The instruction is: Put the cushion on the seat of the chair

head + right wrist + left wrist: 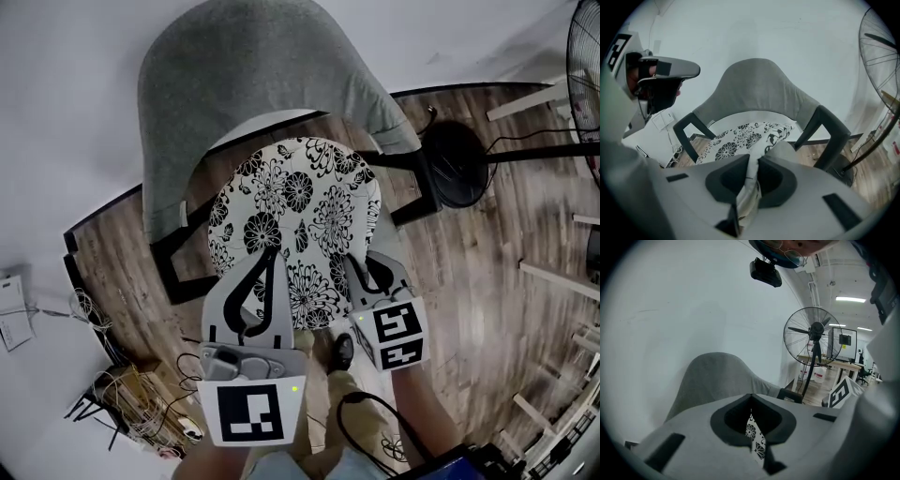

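Both pinching: left gripper [265, 272], right gripper [361, 267] clamp near edge of round floral fabric cushion [295, 216], levelling it over grey padded chair [187, 84].

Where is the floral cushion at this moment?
In the head view, the floral cushion is at the centre, over the seat of the grey chair; the left gripper and right gripper pinch its near edge.

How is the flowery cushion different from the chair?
The cushion is white with black flowers; the chair has a plain grey back. The cushion is round; the chair's back curves up tall. The left gripper and right gripper pinch the cushion; neither grips the chair. Both look fabric-covered.
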Demonstrator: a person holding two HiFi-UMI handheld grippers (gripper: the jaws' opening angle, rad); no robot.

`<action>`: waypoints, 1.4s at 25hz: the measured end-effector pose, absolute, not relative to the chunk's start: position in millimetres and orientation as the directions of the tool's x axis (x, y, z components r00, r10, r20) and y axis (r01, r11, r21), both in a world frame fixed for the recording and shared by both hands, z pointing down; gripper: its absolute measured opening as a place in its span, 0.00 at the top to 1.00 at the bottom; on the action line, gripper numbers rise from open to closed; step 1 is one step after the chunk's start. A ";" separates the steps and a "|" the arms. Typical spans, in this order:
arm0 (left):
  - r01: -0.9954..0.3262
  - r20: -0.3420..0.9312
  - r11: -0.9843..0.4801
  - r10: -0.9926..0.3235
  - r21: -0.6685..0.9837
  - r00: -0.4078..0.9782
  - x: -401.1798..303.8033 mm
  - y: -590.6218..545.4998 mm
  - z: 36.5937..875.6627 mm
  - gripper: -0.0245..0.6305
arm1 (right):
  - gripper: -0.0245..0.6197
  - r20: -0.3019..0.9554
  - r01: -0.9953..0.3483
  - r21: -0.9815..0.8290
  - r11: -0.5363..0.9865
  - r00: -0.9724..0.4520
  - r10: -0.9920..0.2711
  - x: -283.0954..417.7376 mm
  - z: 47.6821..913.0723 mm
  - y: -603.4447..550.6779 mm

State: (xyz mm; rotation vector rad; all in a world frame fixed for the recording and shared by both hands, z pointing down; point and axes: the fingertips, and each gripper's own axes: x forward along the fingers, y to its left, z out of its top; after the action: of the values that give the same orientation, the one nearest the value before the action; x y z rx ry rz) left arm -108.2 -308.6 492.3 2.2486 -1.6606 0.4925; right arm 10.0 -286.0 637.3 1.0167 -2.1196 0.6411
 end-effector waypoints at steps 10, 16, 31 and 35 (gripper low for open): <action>-0.953 0.443 -0.300 -0.850 0.034 0.284 -105.6 -316.0 497.2 0.95 | 0.87 0.787 -0.839 -0.128 0.529 -0.410 -0.461 26.6 663.7 -285.7; -0.950 0.453 -0.312 -0.843 0.030 0.291 -103.5 -320.9 502.9 0.95 | 0.86 0.806 -0.851 -0.113 0.513 -0.381 -0.454 38.9 680.7 -286.5; -0.946 0.465 -0.325 -0.836 0.012 0.293 -103.6 -326.6 507.5 0.95 | 0.75 0.840 -0.891 -0.075 0.448 -0.299 -0.454 68.6 703.3 -286.4; -0.945 0.464 -0.328 -0.835 0.011 0.295 -101.5 -326.2 507.5 0.95 | 0.71 0.848 -0.898 -0.063 0.435 -0.278 -0.452 77.2 706.6 -284.8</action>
State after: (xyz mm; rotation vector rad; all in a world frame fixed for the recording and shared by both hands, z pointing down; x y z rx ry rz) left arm -101.5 -326.2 507.5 2.2841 -1.6212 0.5532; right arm 77.2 -284.8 706.6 1.1431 -1.8952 0.7125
